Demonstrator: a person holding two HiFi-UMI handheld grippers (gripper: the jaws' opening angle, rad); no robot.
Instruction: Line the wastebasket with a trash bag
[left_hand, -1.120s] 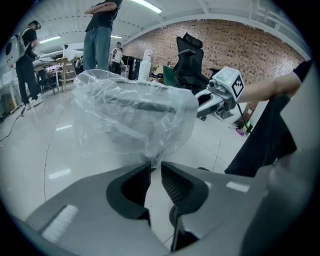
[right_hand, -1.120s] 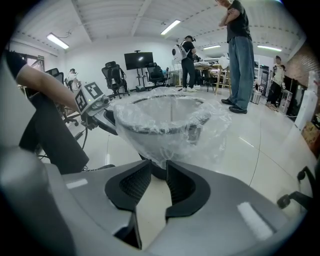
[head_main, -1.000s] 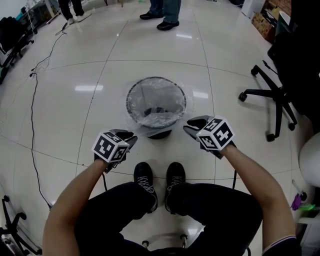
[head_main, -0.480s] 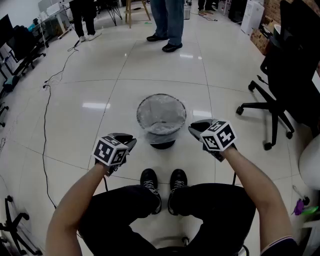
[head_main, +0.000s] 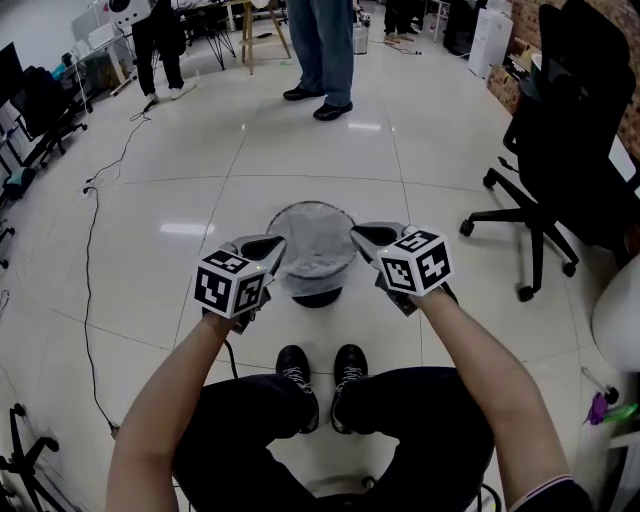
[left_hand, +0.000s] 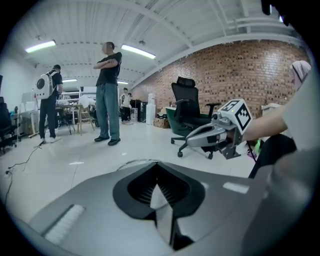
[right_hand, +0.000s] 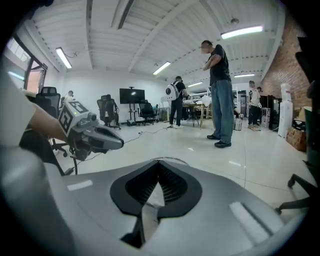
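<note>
The left tongs (head_main: 266, 245) and right tongs (head_main: 364, 236) have just clenched shut, both empty, each carrying a cube of black-and-white square markers. Between them, lower down, the wastebasket (head_main: 318, 297) stands on the floor (head_main: 200, 270) with the trash bag (head_main: 314, 240) lining it.

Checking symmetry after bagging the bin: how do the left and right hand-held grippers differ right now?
The left hand-held gripper sits slightly lower in the head view than the right hand-held gripper. The left one points in from the wastebasket's left, the right one from its right. Shared: both have just closed shut, nothing seen between their jaws, both held above the lined wastebasket.
</note>
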